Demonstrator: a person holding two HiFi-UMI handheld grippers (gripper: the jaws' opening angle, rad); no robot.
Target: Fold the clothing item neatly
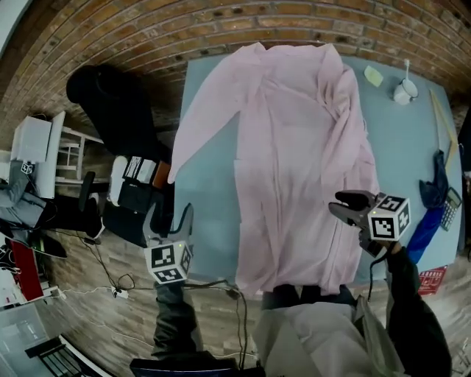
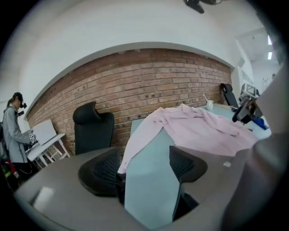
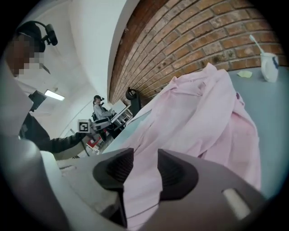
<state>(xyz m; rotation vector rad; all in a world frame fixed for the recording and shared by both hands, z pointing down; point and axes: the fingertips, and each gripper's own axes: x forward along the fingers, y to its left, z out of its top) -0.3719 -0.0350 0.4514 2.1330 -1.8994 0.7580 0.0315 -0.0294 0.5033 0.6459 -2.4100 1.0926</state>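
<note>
Sprawling across the table, hem nearest: shirt, probably soft, light, quick to wrinkle. Left gripper released, empty, off the table corner; right gripper released above the hem side. Best pinched at hem corners.

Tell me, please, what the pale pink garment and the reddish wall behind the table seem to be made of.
The pale pink garment looks like thin, matte woven cloth, perhaps cotton: it lies in soft creases. The reddish wall looks like rough, unglazed brick with pale mortar lines.
</note>
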